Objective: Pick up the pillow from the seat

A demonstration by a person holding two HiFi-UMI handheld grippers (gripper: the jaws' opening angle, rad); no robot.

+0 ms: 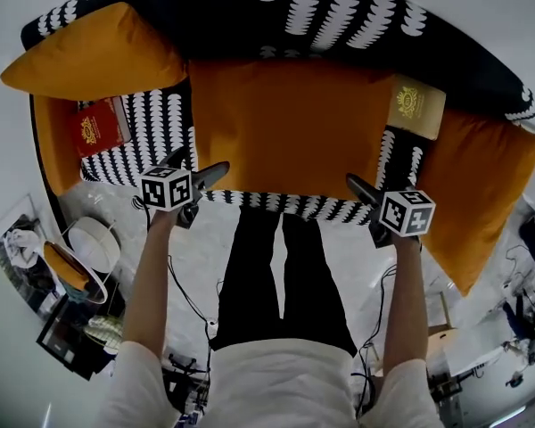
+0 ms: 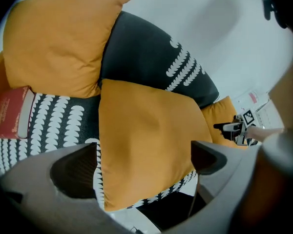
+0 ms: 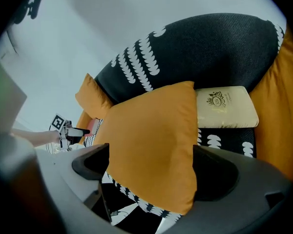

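A person in black trousers (image 1: pixel 281 275) stands at the front edge of a black sofa with a white scallop pattern (image 1: pixel 339 7), a two-jaw gripper in each hand.

The orange pillow (image 1: pixel 285 127) lies flat on the middle of the seat, at 12 o'clock from the person, and its near edge reaches the front of the seat.

The left gripper (image 1: pixel 199 169) sits at the pillow's near-left corner, at about 11 o'clock. The right gripper (image 1: pixel 361 190) sits at the near-right corner, at about 1 o'clock.

Both tongs are released. In the left gripper view the jaws of the left gripper (image 2: pixel 144 155) stand wide apart, with the pillow (image 2: pixel 146 140) filling the gap between them. In the right gripper view the right gripper (image 3: pixel 151 162) is spread just as wide around the pillow (image 3: pixel 151 140). Neither pair is clenched on the fabric (whether a pad brushes it cannot be told).

A red book (image 1: pixel 96 125) rests on the seat at 10 o'clock, under a second orange cushion (image 1: pixel 94 52) propped in the left corner. A cream book with a gold crest (image 1: pixel 416 105) lies at 2 o'clock, beside a third orange cushion (image 1: pixel 481 185) on the right end.
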